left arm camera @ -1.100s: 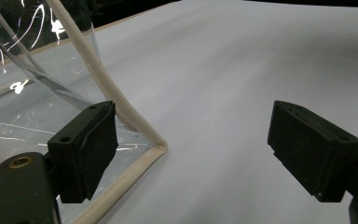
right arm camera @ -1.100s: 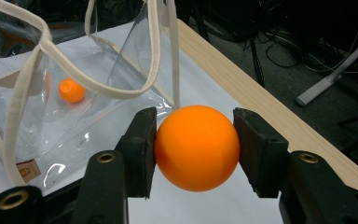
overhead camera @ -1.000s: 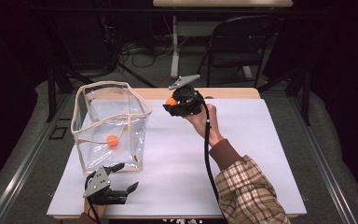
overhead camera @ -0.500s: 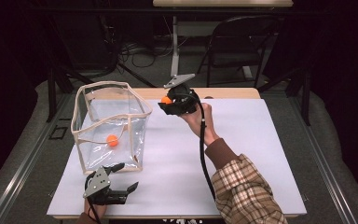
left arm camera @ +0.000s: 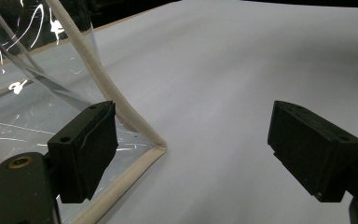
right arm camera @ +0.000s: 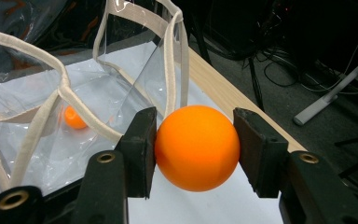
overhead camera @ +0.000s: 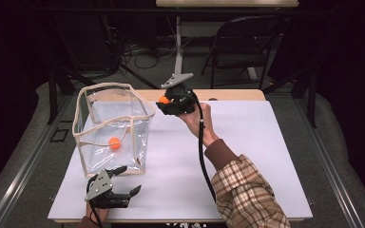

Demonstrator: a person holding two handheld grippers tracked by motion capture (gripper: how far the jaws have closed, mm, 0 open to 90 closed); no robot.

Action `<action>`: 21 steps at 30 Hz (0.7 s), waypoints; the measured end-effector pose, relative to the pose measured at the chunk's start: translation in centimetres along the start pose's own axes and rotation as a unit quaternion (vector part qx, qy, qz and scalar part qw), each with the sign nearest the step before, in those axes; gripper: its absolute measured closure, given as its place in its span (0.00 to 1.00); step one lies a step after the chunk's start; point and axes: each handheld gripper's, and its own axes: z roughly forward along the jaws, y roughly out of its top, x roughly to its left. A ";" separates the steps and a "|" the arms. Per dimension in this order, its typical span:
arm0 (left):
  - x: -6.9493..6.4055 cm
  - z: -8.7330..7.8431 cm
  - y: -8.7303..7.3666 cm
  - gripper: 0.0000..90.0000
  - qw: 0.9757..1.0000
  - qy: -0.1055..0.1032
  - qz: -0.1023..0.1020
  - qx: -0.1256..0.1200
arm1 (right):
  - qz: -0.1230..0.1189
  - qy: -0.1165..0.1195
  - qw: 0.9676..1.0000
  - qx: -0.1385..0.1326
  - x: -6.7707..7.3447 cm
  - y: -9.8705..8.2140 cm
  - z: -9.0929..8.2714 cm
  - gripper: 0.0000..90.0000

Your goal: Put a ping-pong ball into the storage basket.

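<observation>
High view. My right gripper point(overhead camera: 167, 102) is raised over the far part of the white table point(overhead camera: 247, 156), just right of the clear bag point(overhead camera: 111, 126), with an orange ball point(overhead camera: 163, 99) clamped at its tip. My plaid sleeve point(overhead camera: 247, 194) runs in from the bottom edge. My left gripper point(overhead camera: 123, 183) sits low at the near edge, just in front of the bag's near right corner, jaws apart. A second orange ball point(overhead camera: 114, 142) lies on the bag's floor. The bag stands upright, mouth open, cream-trimmed.

Left gripper view. My left gripper point(left arm camera: 191, 144): jaws wide apart, nothing between them but bare table point(left arm camera: 223, 70). The bag's trimmed bottom corner point(left arm camera: 156, 147) lies just beside the left jaw.

Right gripper view. My right gripper point(right arm camera: 196, 140): both pads pressed against the orange ball point(right arm camera: 196, 147), held firm. Beyond it the clear bag point(right arm camera: 65, 93), rim open, the second ball point(right arm camera: 73, 117) inside on its floor. The table's wooden edge point(right arm camera: 228, 100) runs at right.
</observation>
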 end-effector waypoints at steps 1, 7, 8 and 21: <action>0.0 0.0 0.0 0.18 1.000 0.000 0.000 0.000 | -0.001 0.000 1.000 0.002 0.0 0.0 0.1 0.56; 0.0 0.0 0.0 0.18 1.000 0.000 0.000 0.000 | -0.001 0.003 1.000 -0.005 0.1 0.3 0.3 0.56; 0.0 0.0 0.0 0.18 1.000 0.000 0.000 0.000 | -0.001 0.003 1.000 -0.005 0.1 0.3 0.3 0.56; 0.0 0.0 0.0 0.18 1.000 -0.001 0.000 0.000 | -0.001 0.005 1.000 -0.013 0.7 0.9 0.8 0.56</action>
